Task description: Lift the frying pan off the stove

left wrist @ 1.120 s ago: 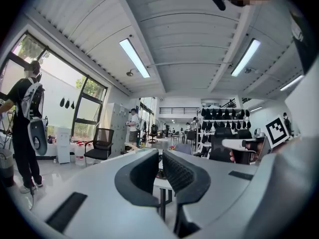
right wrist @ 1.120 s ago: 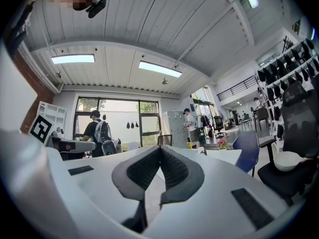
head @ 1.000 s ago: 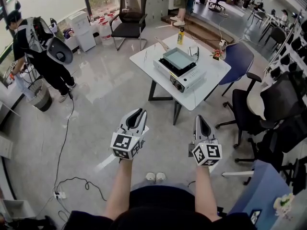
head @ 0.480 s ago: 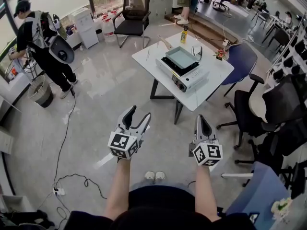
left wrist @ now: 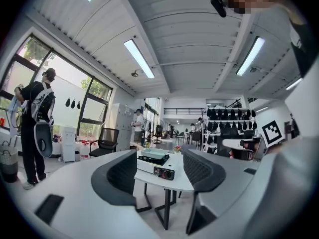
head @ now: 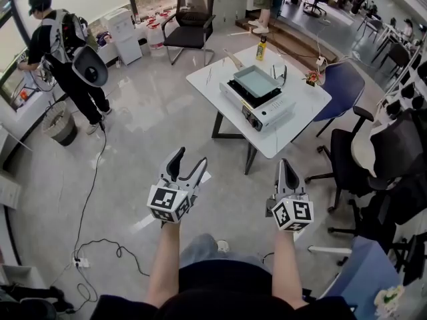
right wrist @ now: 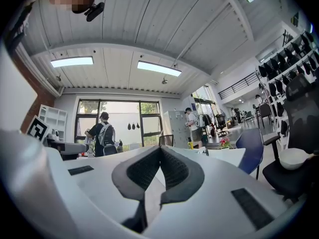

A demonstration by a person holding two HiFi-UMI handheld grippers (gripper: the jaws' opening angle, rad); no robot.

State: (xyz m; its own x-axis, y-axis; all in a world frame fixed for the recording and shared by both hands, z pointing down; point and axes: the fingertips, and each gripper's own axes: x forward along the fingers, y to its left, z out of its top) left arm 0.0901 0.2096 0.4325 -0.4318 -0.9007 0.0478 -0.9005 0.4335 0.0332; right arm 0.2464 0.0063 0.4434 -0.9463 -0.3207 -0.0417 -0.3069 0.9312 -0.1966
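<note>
The frying pan is square and pale teal, with a tan handle toward the far side. It sits on a white portable stove on a white table, well ahead of both grippers. In the left gripper view the pan and stove show far off between the jaws. My left gripper is open; its jaws have just been opening and hold nothing. My right gripper is shut and empty, its pads meeting in the right gripper view. Both hang over the floor, short of the table.
A person with a backpack stands at the far left by a bin. A black chair stands behind the table, a blue chair at its right, with more black chairs further right. A cable runs along the floor.
The left gripper's jaws went from shut to wide open. The table and stove have shifted slightly in the head view, and one foot has come forward. The right gripper stays shut.
</note>
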